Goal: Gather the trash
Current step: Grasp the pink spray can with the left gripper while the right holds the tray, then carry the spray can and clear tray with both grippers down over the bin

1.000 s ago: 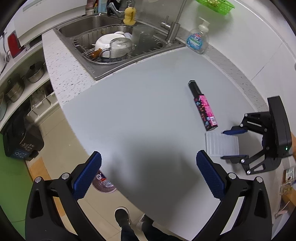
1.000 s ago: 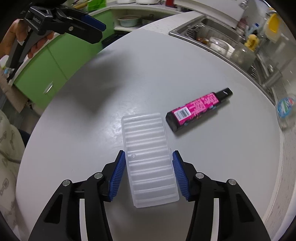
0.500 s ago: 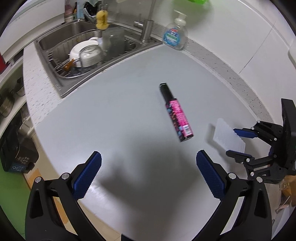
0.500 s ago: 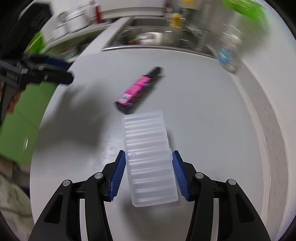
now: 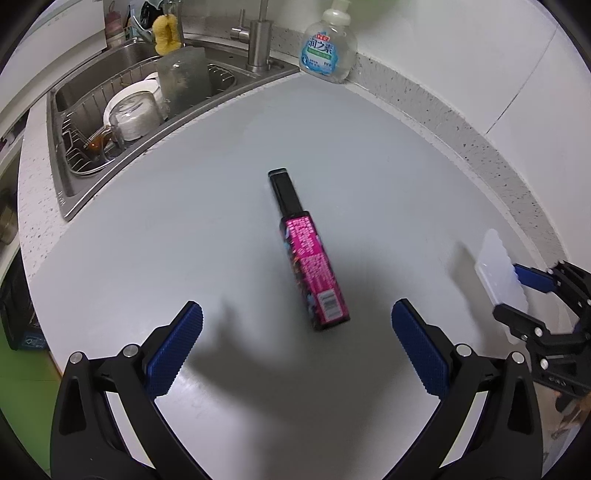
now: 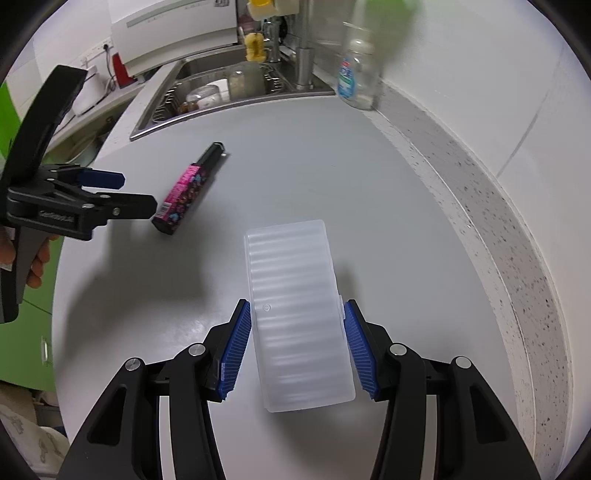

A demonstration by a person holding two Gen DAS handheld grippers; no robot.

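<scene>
Sink (image 5: 62, 122), stainless steel, sunk into the far left of the surface, holds a wire rack (image 5: 79, 155) with a white plate (image 5: 127, 98), an upturned clear glass jar (image 5: 131, 120) and a frosted rectangular container (image 5: 184, 85) standing upright. Yellow sponge (image 5: 166, 31) hangs behind the basin, steel tap (image 5: 258, 40) beside it. Clear plastic soap pump bottle with blue label (image 5: 327, 51) stands on the speckled stone rim (image 5: 461, 136) against the white wall.

My right gripper (image 6: 297, 349) has its jaws partway closed, blue ribbed pads pressing both long edges of a translucent white ribbed plastic tray (image 6: 295, 310). Tray is rectangular with rounded corners, thin, wavy ridges across it, held clear above the pale grey surface (image 6: 332, 177), sticking out forward past the jaws. In the left wrist view the same tray shows at the right edge, tilted.

My left gripper (image 5: 295, 347) has its jaws wide apart, nothing between the pads. Long black and pink printed carton (image 5: 308, 258) lies flat on the smooth matte surface just ahead of the open jaws, roughly centred between them, not touching either pad. Its black narrow end points toward the sink, barcode end nearest me. Box and tray are well apart.
</scene>
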